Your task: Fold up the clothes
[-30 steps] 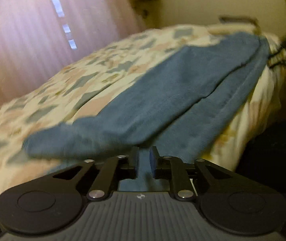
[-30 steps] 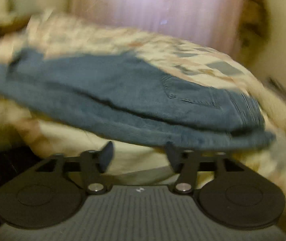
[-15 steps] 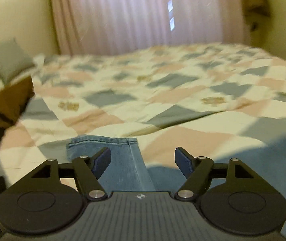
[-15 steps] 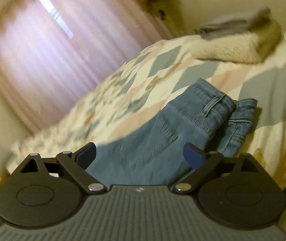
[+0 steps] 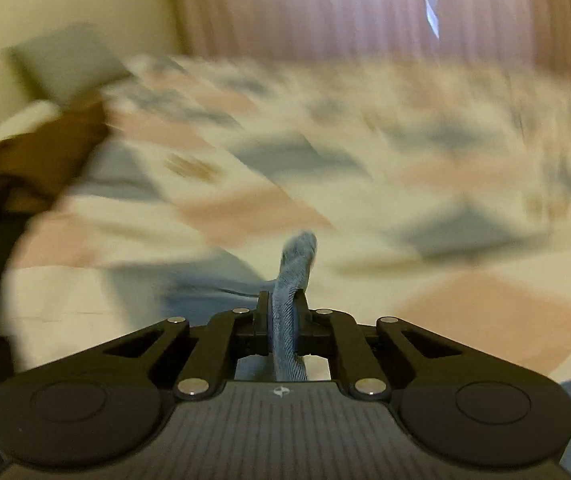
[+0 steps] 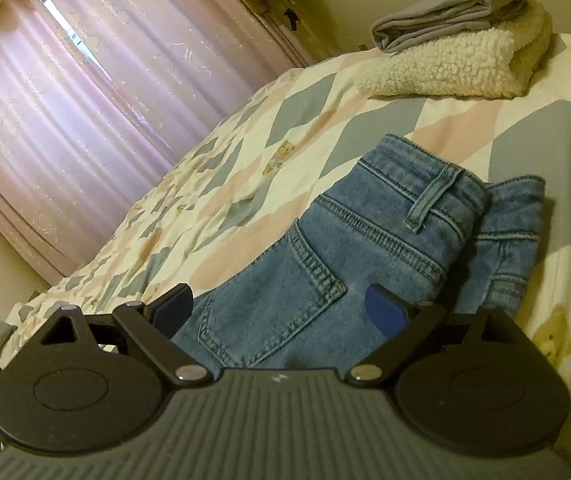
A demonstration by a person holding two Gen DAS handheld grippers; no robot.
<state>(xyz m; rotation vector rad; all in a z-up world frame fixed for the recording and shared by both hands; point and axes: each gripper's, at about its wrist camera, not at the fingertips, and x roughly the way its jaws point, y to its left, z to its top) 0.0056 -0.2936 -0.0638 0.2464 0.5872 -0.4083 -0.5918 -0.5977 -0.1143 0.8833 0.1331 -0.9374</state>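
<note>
Jeans [image 6: 369, 240] lie low in the frame on the bed [image 6: 425, 116]. Left gripper [image 5: 285, 312] pinches denim; right gripper [image 6: 279, 302] gapes, holding nothing. Best to carry the hem flat and square toward the waistband.

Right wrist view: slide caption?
Open right gripper poised over jeans on patterned quilt, folded clothes behind.
</note>
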